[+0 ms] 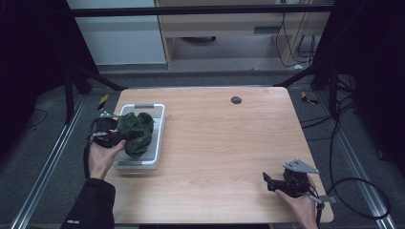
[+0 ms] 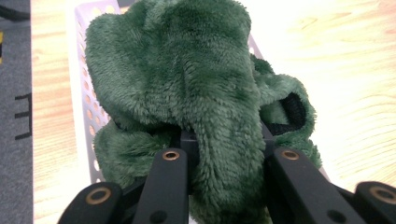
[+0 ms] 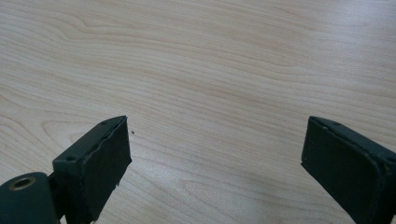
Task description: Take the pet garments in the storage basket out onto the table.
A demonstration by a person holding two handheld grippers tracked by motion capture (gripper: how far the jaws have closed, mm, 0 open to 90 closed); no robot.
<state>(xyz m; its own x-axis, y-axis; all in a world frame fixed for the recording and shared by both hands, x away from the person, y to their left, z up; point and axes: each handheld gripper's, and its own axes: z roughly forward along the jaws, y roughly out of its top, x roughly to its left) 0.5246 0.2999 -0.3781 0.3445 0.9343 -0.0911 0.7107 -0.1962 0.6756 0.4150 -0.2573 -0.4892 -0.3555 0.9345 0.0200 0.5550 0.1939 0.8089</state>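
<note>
A dark green fleecy cloth (image 1: 136, 130) lies bunched in a pale perforated basket (image 1: 159, 138) at the table's left side. My left gripper (image 1: 125, 137) reaches in from the left and is shut on a fold of that cloth (image 2: 210, 107), which bulges up between its jaws above the basket's wall (image 2: 84, 88). A black trim (image 2: 293, 108) shows in the cloth at the right. My right gripper (image 1: 268, 182) rests low at the front right of the table, open, with bare wood between its pads (image 3: 105, 161).
The wooden table (image 1: 224, 143) has a small dark round disc (image 1: 236, 99) near its back edge. Cables (image 1: 356, 191) trail off the right side over the grey floor. Black frame legs stand at both back corners.
</note>
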